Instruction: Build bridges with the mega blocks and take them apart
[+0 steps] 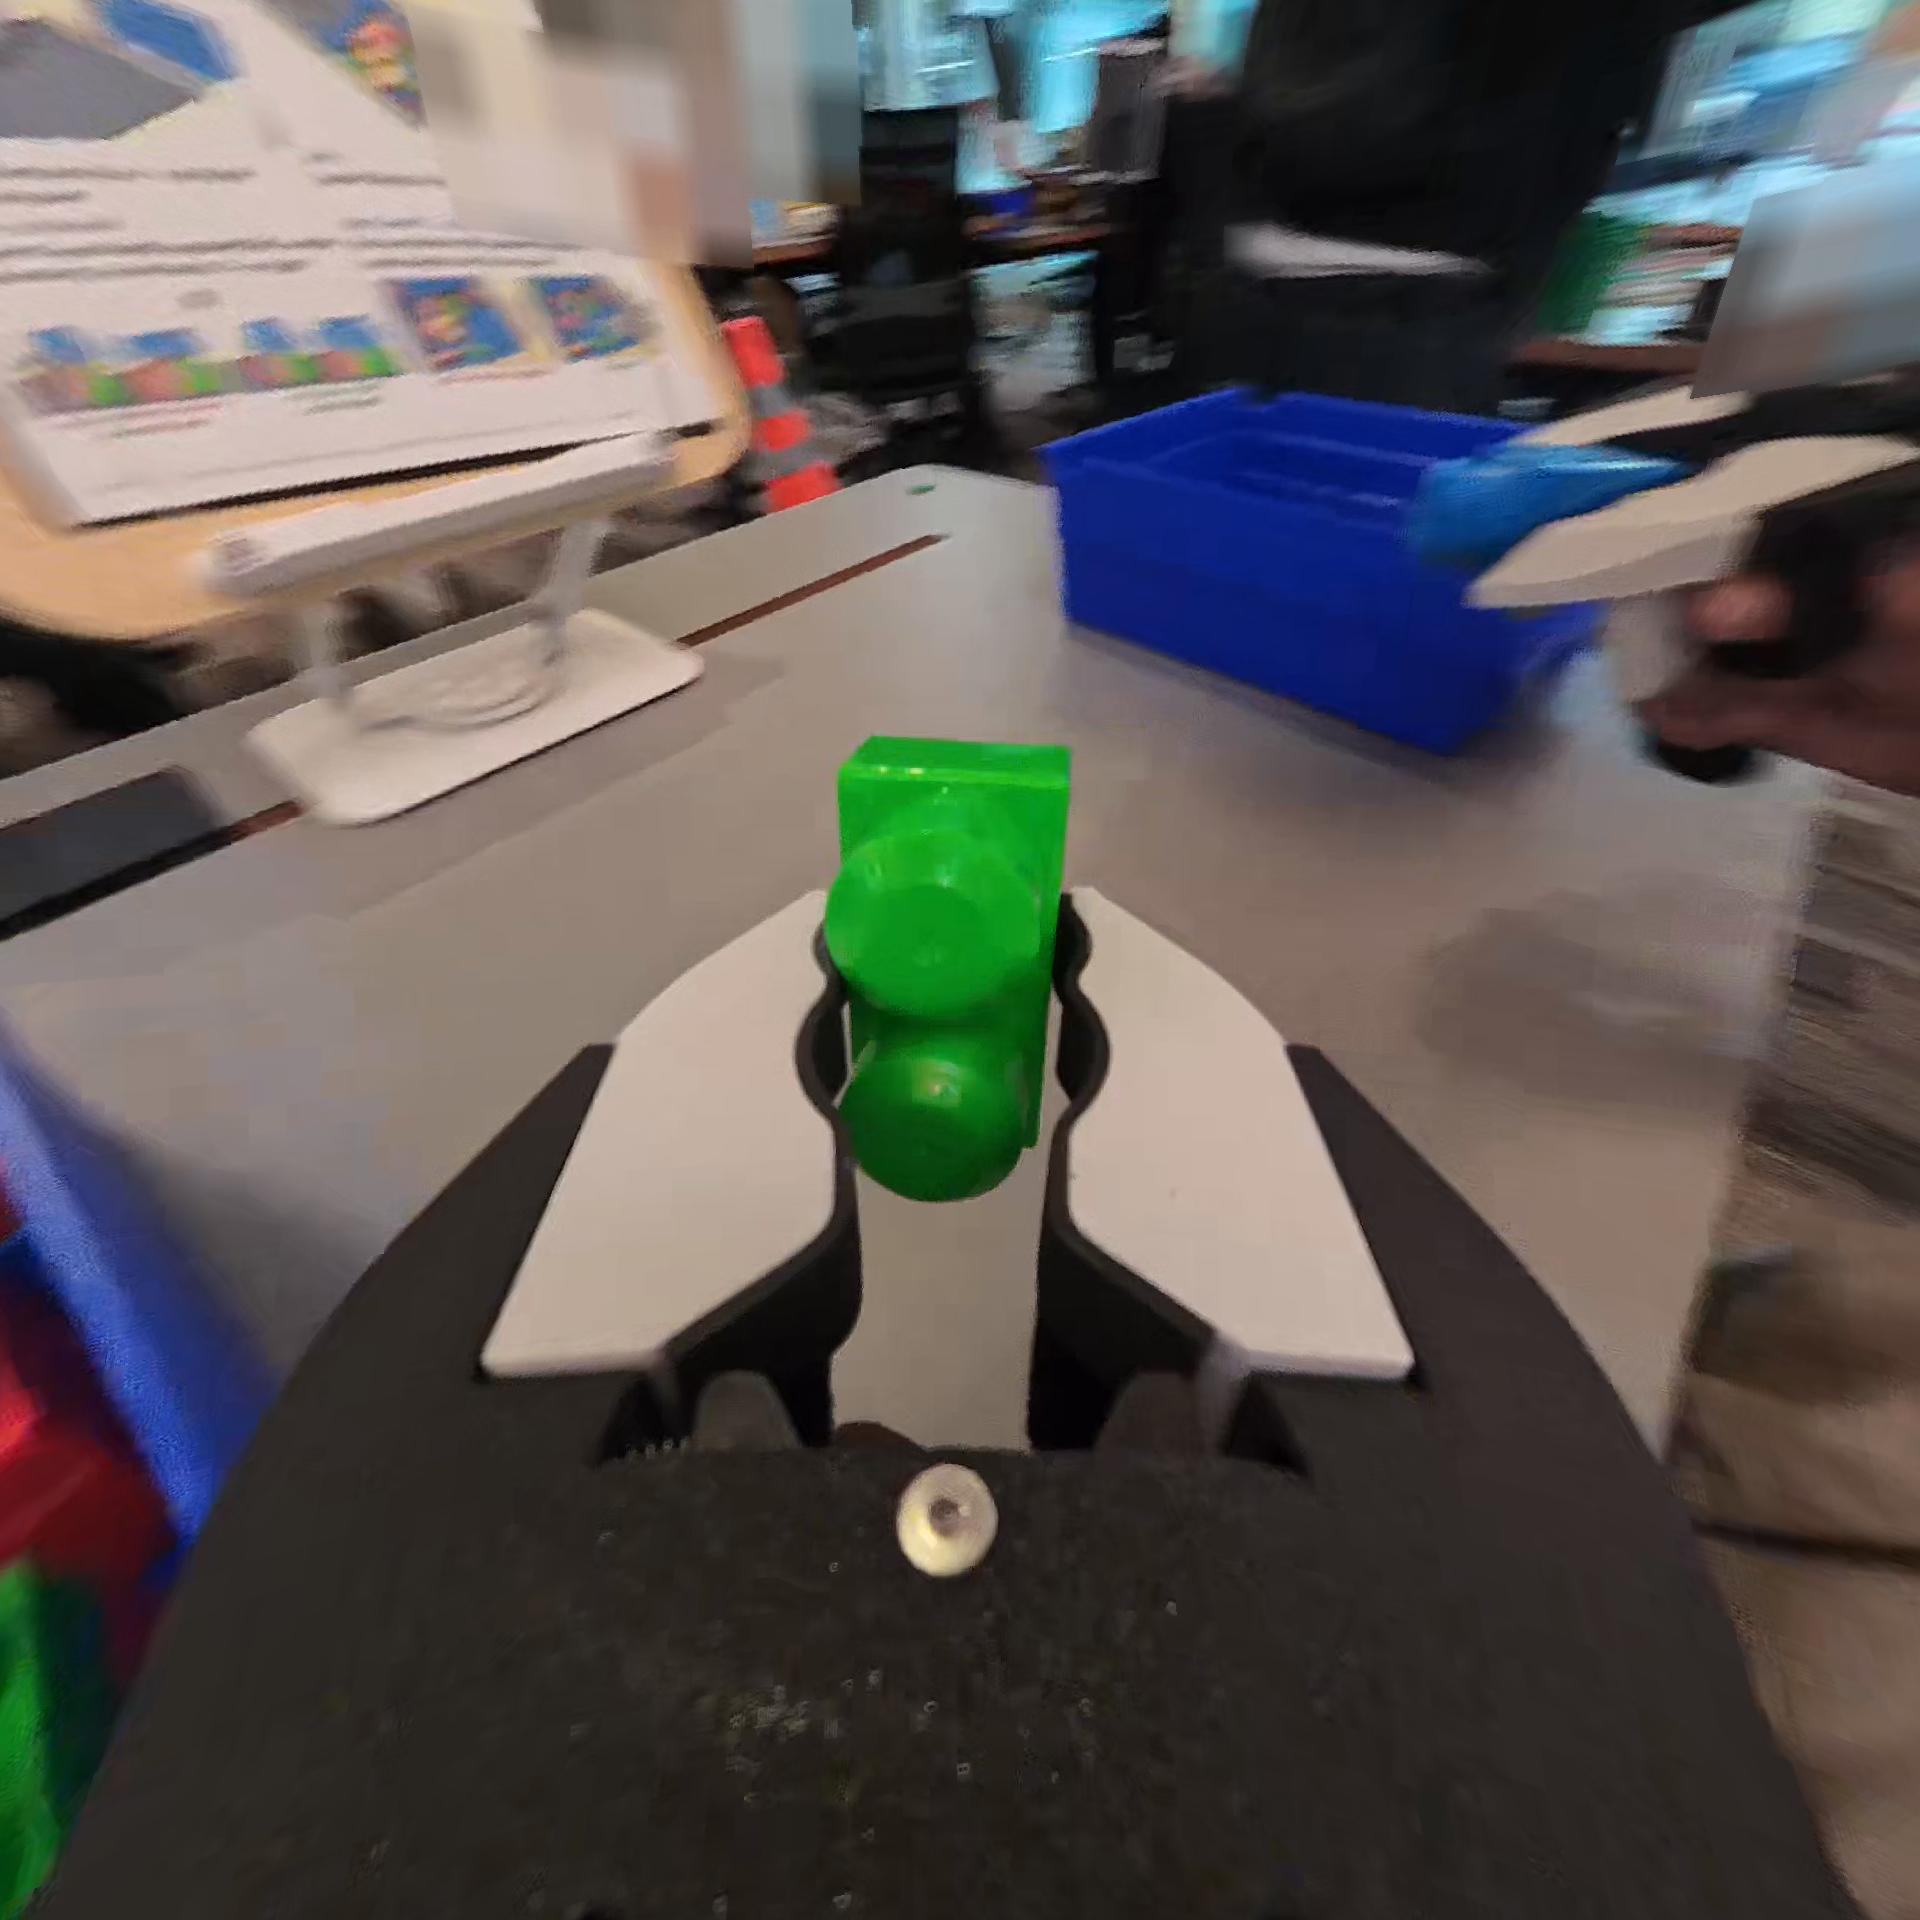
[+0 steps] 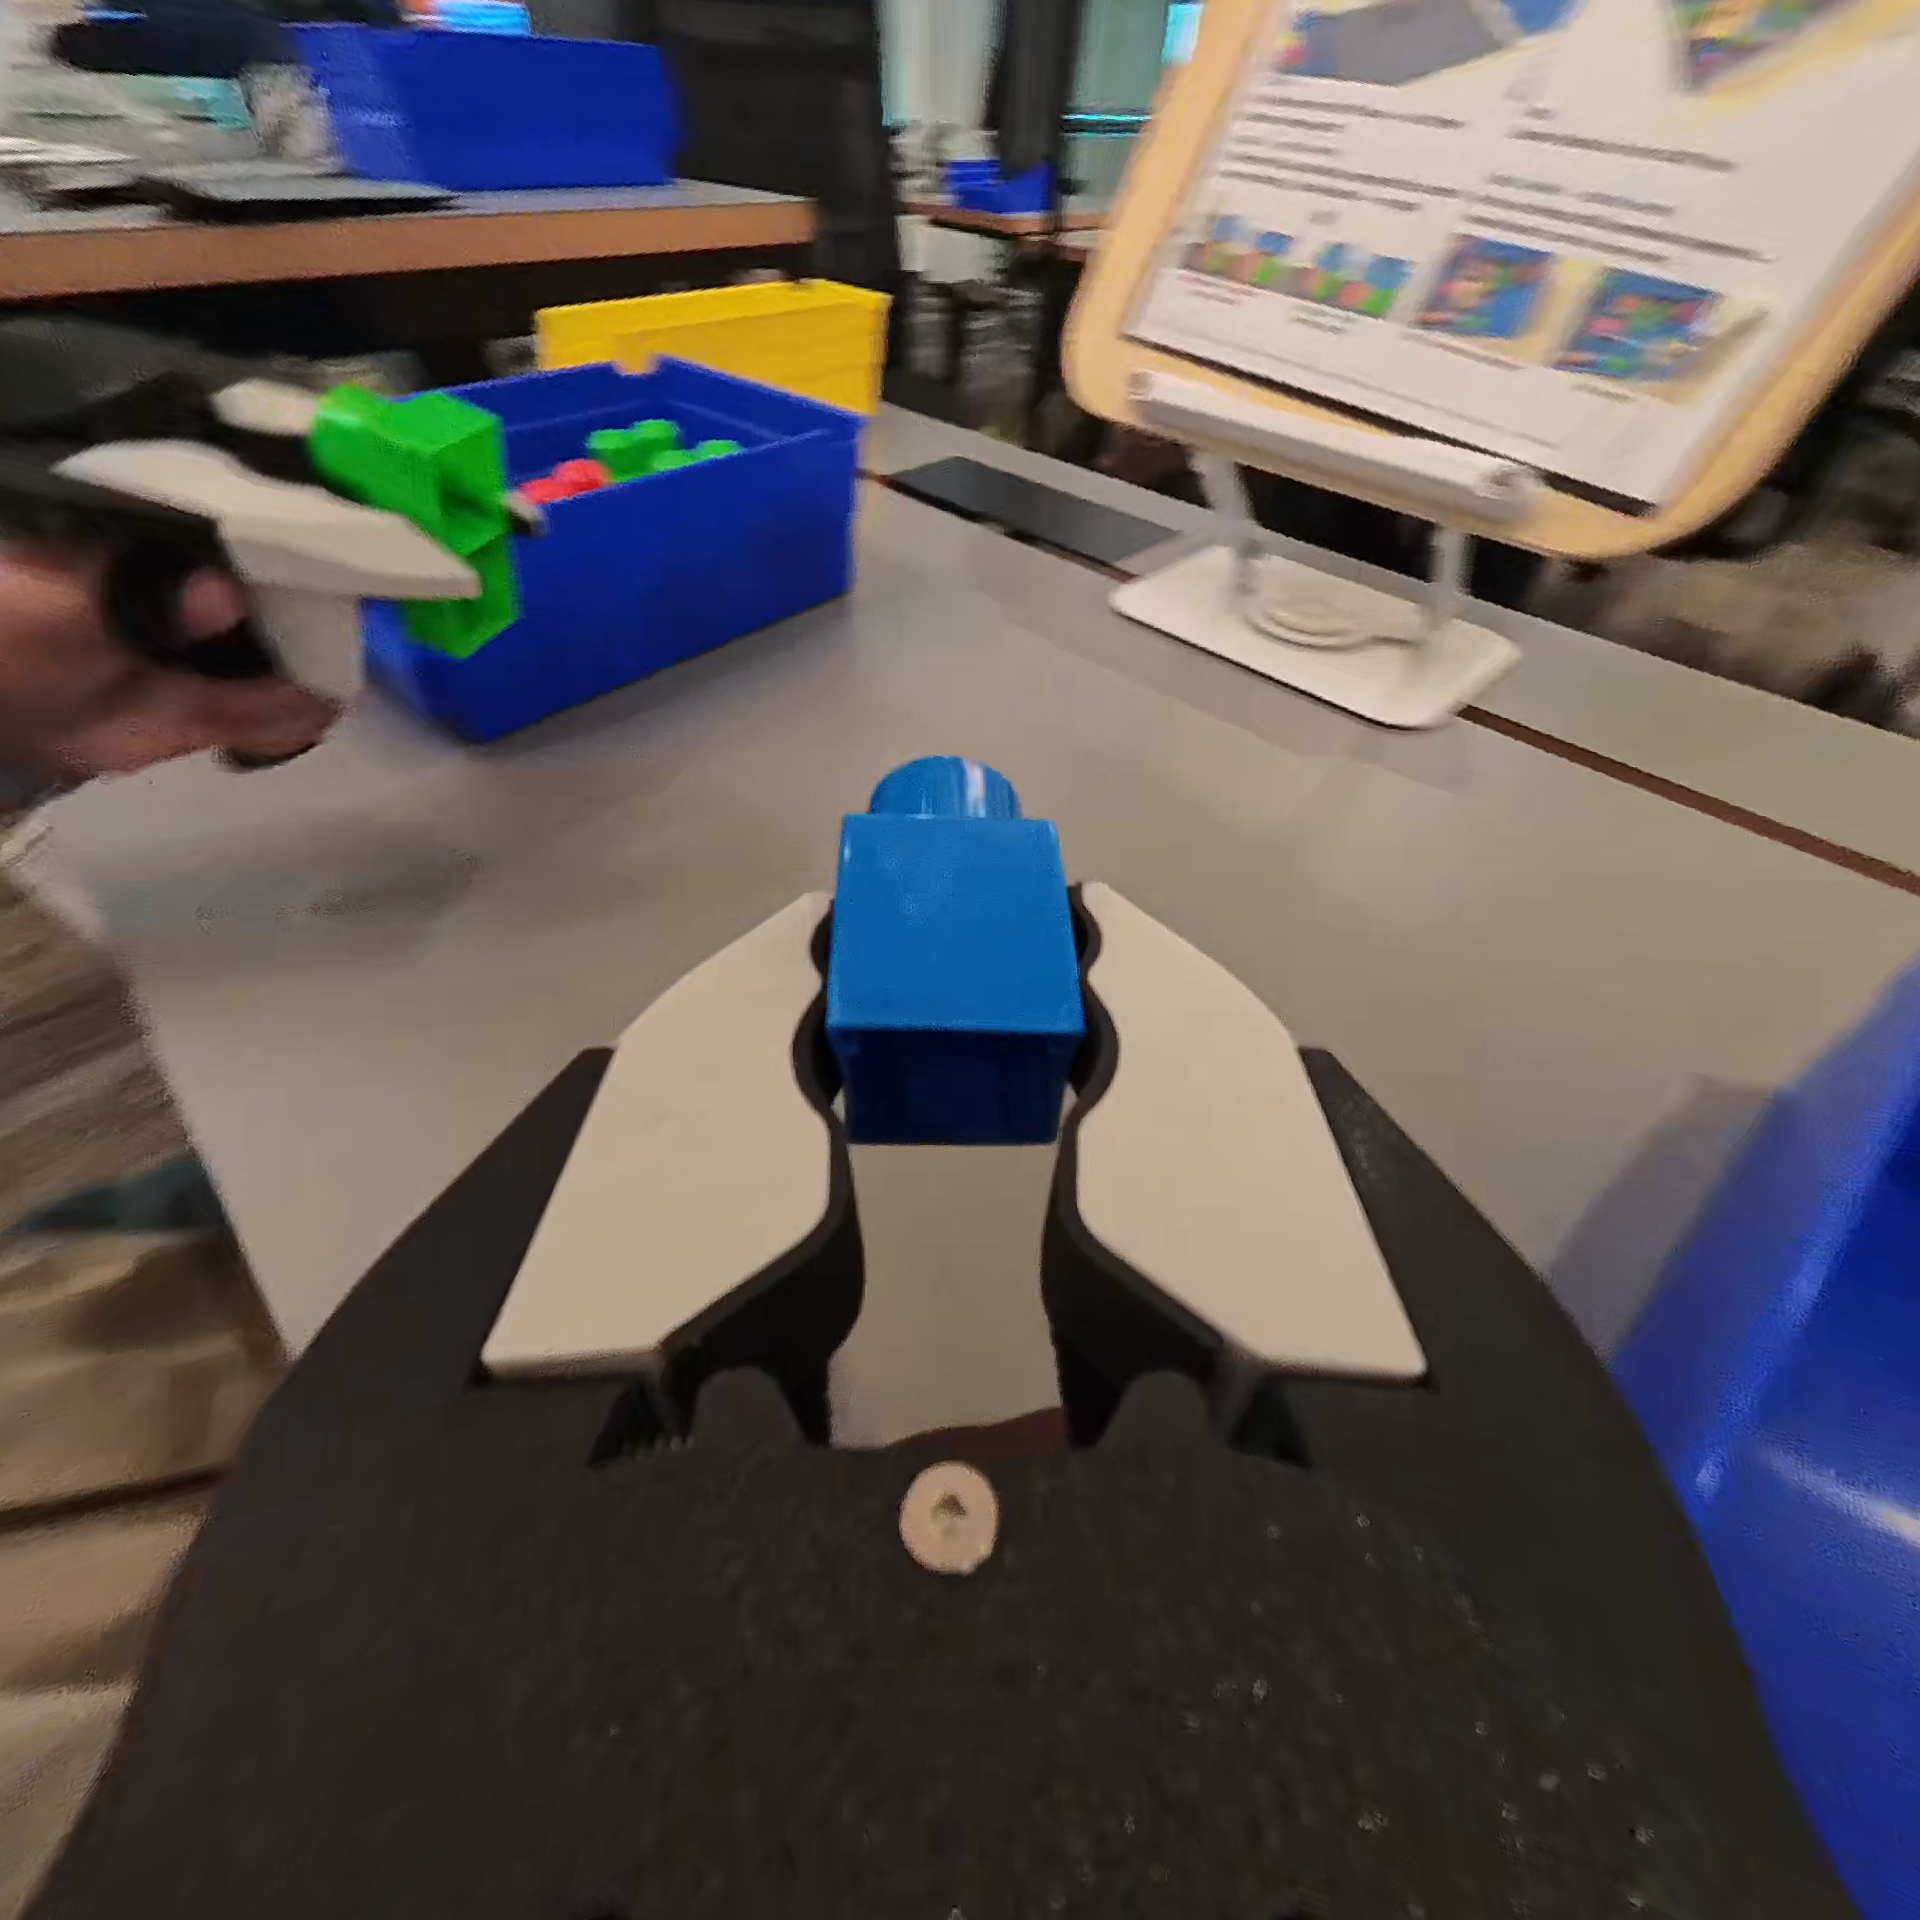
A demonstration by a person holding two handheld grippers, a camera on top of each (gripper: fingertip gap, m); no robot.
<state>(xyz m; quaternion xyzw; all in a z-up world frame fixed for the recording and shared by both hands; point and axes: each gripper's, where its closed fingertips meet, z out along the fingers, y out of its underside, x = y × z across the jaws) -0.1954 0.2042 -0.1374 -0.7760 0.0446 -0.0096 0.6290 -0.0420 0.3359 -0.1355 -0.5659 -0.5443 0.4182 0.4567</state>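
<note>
I have one block in each tool, both lifted clear of the grey table point(image 2: 1299, 883). My left gripper point(image 1: 940, 997) is closed on a green two-stud block point(image 1: 951, 935), studs facing back toward the camera; my right gripper point(image 2: 951, 997) is clamped on a blue single-stud block point(image 2: 951, 987), stud pointing away from me.

I judge the step in hand is bringing these two pieces to the open table to start a bridge. To do it well, I should turn the green block so its studs face up, seat it flat, and only then press the blue one squarely down onto a stud; both views are smeared with motion, so I would slow down before aligning.

By count: two grippers, two held blocks, one blue bin point(image 2: 665, 561) holding loose green and red blocks too blurred to number, another blue bin point(image 1: 1288, 540) near the right gripper, one yellow bin point(image 2: 727, 332) behind, and one instruction sheet on a stand point(image 2: 1455, 260).
</note>
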